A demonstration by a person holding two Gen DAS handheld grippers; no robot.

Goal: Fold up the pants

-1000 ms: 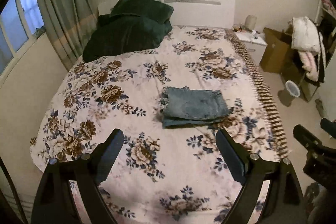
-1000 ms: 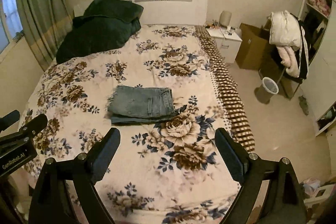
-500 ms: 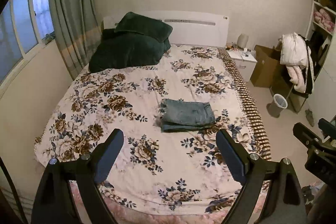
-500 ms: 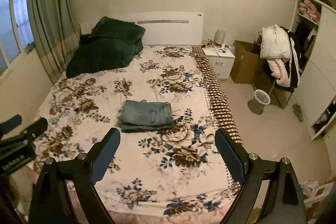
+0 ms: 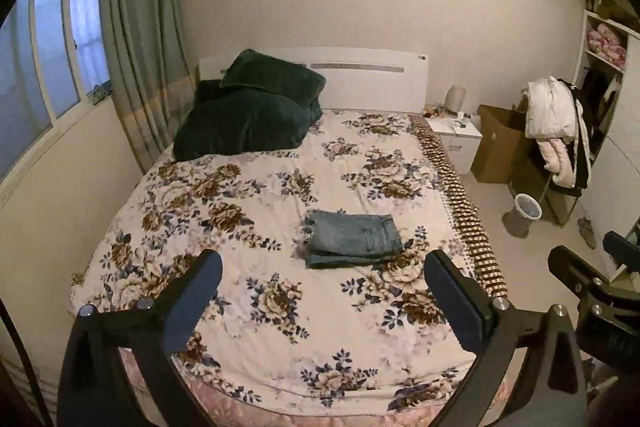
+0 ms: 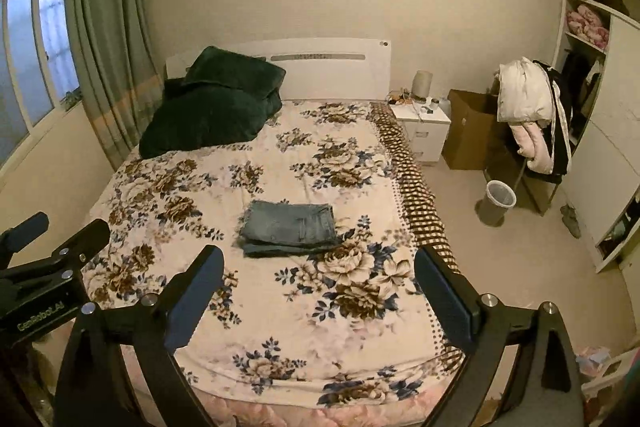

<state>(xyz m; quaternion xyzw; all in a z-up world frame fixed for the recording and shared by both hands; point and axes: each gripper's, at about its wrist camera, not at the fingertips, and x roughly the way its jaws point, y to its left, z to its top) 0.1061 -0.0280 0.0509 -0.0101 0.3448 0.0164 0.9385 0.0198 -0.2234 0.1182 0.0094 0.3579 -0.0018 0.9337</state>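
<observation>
Folded pants [image 5: 352,238] lie on the bed [image 5: 280,327]. Left gripper [image 5: 322,301] and right gripper [image 6: 318,293] released, empty. Only the right view shows the floor clutter [image 6: 596,363].

The left gripper [image 5: 322,293] is hovering with its jaws spread wide — nothing is sitting between its two dark fingers [image 5: 190,301]. The right gripper [image 6: 318,289] is holding the same pose, jaws wide apart and gripping nothing, its padded fingers [image 6: 444,297] pointing forward. The two are riding side by side and apart: the right one is showing at the right edge of the left wrist view [image 5: 590,291], and the left one is showing at the left edge of the right wrist view [image 6: 44,259] — neither is touching the other.
</observation>
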